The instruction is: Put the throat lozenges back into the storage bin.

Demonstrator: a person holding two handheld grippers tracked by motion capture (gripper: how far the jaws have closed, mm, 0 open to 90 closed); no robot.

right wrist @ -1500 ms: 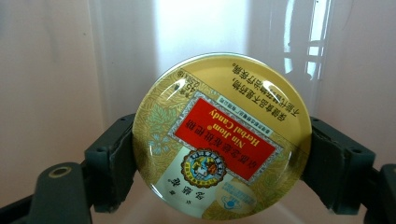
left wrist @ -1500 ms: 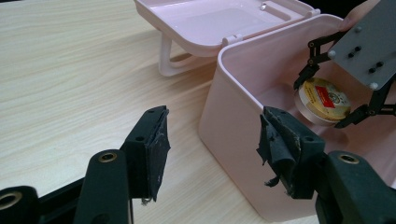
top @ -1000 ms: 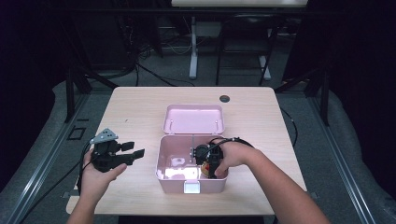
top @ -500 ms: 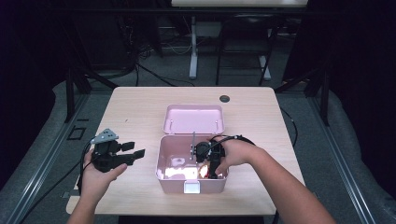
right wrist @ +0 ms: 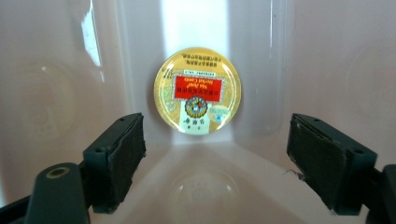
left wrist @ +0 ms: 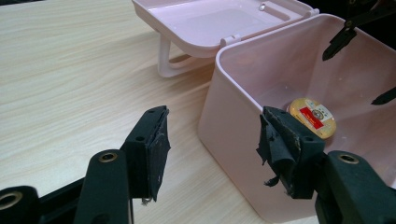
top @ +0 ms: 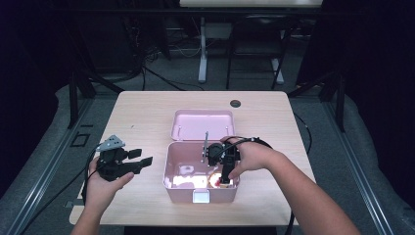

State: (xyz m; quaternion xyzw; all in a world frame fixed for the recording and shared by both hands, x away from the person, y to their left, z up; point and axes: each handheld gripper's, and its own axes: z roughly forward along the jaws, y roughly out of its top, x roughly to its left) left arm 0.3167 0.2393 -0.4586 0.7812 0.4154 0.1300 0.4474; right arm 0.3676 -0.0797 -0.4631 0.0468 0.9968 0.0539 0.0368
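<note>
Right now the right gripper (top: 224,180) is dipped into the open pink box (top: 171,166) that sits near the front edge of the table (top: 147,105), its lid (top: 203,124) swung back flat on the far side. Down on the box floor, toward the near right corner, lies a small round gold tin (right wrist: 197,90) with a red label, flat on its back. In the right gripper view the jaws stand wide apart with nothing between them, and the tin sits a little beyond the tips, roughly centred in the gap. So I'd judge the step in hand to be picking that tin out.

To do it well, I'd say the jaws need to go further down until the pads straddle the tin's rim on both sides, keeping it centred as it is now, then close squarely across its width. The tin is low and slick, so a grip too high would likely slip off. The box walls are close, which leaves little room to tilt.

The left gripper (top: 139,163) waits over the table left of the box, jaws spread and empty. From its own view the tin (left wrist: 312,118) shows through the box opening, near the wall.
</note>
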